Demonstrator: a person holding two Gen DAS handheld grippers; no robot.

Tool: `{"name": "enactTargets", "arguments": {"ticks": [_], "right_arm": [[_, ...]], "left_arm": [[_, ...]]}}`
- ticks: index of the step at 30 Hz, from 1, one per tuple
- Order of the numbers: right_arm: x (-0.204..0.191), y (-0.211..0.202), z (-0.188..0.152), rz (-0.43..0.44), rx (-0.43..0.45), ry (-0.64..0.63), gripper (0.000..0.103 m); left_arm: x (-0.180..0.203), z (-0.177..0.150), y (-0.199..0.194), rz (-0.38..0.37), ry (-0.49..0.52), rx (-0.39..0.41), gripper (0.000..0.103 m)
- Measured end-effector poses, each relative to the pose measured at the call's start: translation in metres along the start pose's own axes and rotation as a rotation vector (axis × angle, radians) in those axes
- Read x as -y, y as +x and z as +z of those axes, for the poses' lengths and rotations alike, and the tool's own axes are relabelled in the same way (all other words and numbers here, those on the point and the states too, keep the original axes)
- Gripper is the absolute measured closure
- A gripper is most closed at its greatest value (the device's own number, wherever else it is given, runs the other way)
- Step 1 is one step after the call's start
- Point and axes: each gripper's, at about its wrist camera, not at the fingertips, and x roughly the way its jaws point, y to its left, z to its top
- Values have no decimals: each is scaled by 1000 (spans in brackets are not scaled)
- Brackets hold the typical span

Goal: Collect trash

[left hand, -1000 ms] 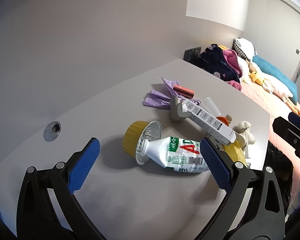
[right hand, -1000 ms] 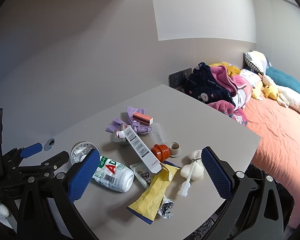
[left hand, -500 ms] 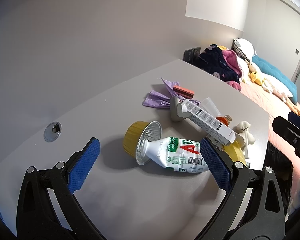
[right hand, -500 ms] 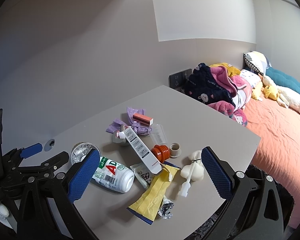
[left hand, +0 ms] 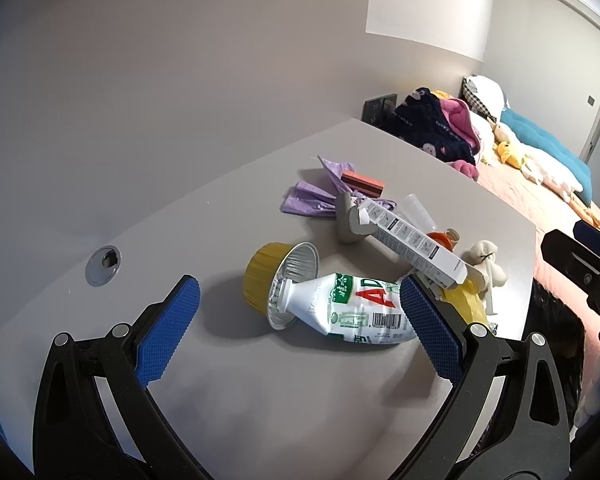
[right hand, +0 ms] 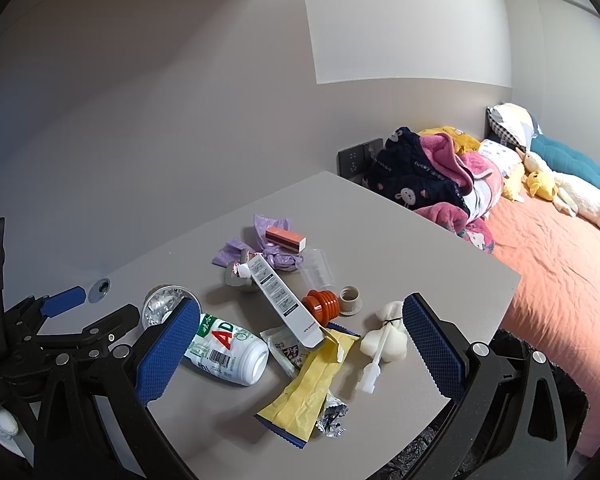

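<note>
Trash lies on a grey table. A white AD bottle lies on its side with its neck in a yellow foil cup. A long white carton, a purple bag, a yellow wrapper, an orange cap and a white swab wad lie around it. My left gripper is open above the bottle and cup. My right gripper is open and empty above the wrapper.
A red-brown block sits on the purple bag, next to a clear cup. A cable hole is at the table's left. A black bin bag hangs past the right edge. A bed with clothes stands beyond.
</note>
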Motion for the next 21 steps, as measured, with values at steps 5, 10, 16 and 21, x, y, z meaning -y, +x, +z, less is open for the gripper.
{"name": "enactTargets", "arguments": {"ticks": [5, 10, 16, 21], "right_arm": [[-1, -1, 1, 0, 0, 0, 2], [0, -1, 1, 0, -2, 0, 2], [-3, 1, -1, -5, -7, -7, 2], [-5, 8, -4, 13, -27, -10, 2]], "left_arm": [[0, -1, 0, 0, 5, -2, 6], [0, -1, 1, -1, 6, -3, 6], [0, -5, 4, -3, 14, -8, 6], [-3, -8, 9, -24, 15, -10, 6]]}}
